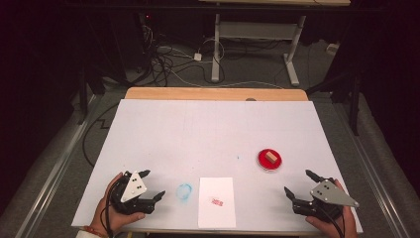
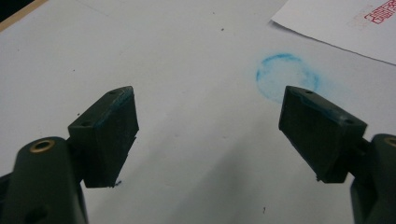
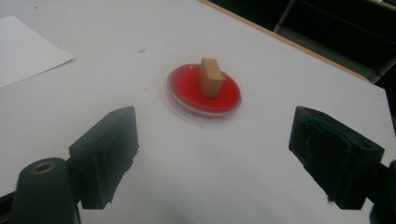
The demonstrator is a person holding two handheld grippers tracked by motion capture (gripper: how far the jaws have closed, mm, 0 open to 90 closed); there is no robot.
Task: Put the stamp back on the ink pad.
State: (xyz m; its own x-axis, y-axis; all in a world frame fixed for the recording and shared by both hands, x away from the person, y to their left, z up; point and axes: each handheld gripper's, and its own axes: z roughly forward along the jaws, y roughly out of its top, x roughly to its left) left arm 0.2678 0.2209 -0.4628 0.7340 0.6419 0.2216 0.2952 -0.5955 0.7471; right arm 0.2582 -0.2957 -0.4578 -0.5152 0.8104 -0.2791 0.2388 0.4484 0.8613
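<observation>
Facing a rectangular wooden stamp block (image 3: 211,77) upright in its round red ink pad (image 3: 204,91), the right gripper (image 3: 212,156) stood wide open; the left gripper (image 2: 208,135) likewise.

Each hand holds a black gripper: the left gripper (image 1: 151,184) carries a white three-cornered plate with small dark dots, the right gripper (image 1: 297,182) a grey one. The pads (image 2: 112,135) are dark with blue stains (brass rivets below). Black cables trail back; an orange bracelet sits on the left wrist.

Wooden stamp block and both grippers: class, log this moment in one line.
left gripper: open, beside blue ring mark | right gripper: open, facing wooden block | block: upright in red dish | paper: red stamp print
</observation>
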